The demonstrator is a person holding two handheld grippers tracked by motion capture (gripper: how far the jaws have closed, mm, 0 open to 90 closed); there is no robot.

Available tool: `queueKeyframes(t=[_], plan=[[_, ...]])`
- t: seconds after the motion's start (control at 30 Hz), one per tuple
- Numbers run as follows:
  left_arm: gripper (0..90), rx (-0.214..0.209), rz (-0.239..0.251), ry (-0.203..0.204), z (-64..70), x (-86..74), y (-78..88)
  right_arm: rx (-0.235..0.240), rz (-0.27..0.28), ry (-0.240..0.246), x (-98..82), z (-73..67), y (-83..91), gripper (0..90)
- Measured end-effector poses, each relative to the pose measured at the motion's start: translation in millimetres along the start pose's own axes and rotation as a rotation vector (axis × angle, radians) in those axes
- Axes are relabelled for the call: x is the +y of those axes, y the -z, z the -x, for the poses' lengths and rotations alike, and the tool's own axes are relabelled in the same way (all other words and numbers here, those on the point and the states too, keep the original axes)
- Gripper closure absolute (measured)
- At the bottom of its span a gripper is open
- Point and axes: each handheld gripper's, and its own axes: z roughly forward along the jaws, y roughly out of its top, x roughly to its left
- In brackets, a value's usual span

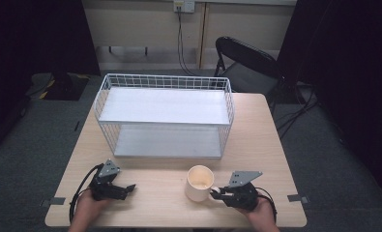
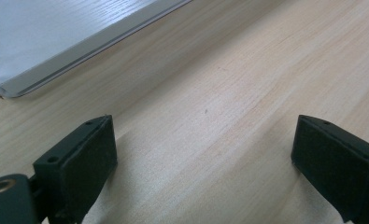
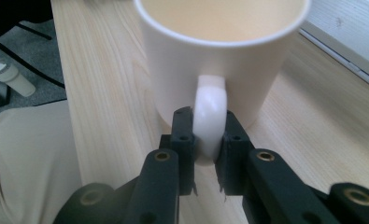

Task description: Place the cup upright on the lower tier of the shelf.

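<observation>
In the high view, a cream mug (image 1: 199, 182) stands upright on the wooden table (image 1: 159, 198), near the front edge and just in front of a white wire basket (image 1: 164, 116) that sits with its open side toward the person. The right gripper (image 1: 216, 192) lies level on the table just right of the mug, its tips at the mug's handle (image 1: 214, 190). The left gripper (image 1: 129, 188) rests well to the left of the mug, apart from it, pointing right across the bare wood.

In the left gripper view, the two black jaws stand wide apart with nothing but table surface between them; a corner of the basket's white shelf (image 2: 56, 37) shows at the upper left.

In the right gripper view, the right gripper (image 3: 209, 144) is closed narrow on the mug's handle (image 3: 210, 116), one pad pressing each side of the white loop. The mug (image 3: 219, 60) stands directly beyond the jaws, its mouth open upward, with the table edge to the left.
</observation>
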Motion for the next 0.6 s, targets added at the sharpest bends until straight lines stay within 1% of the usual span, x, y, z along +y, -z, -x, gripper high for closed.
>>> queueKeyframes(t=[0.1, 0.2, 0.23, 0.27, 0.3, 0.47, 0.6], plan=[[6.3, 0.0, 0.0, 0.0, 0.0, 0.0, 0.0, -0.037, 0.004, 0.021, 1.6, -1.8, 0.9, 80.1], [6.3, 0.0, 0.0, 0.0, 0.0, 0.0, 0.0, -0.043, 0.004, 0.027, 2.3, -2.6, 0.9, 80.2], [6.3, 0.0, 0.0, 0.0, 0.0, 0.0, 0.0, -0.051, -0.001, 0.04, 3.2, -3.7, 0.9, 80.2], [6.3, 0.0, 0.0, 0.0, 0.0, 0.0, 0.0, -0.051, -0.001, 0.04, 3.2, -3.7, 0.9, 80.2], [6.3, 0.0, 0.0, 0.0, 0.0, 0.0, 0.0, -0.06, -0.002, 0.051, 4.0, -4.8, 1.2, 80.2], [6.3, 0.0, 0.0, 0.0, 0.0, 0.0, 0.0, -0.074, 0.003, 0.06, 4.6, -5.3, 2.4, 80.2], [6.2, 0.0, 0.0, 0.0, 0.0, 0.0, 0.0, -0.085, 0.01, 0.055, 4.8, -4.1, 4.0, 80.3]])
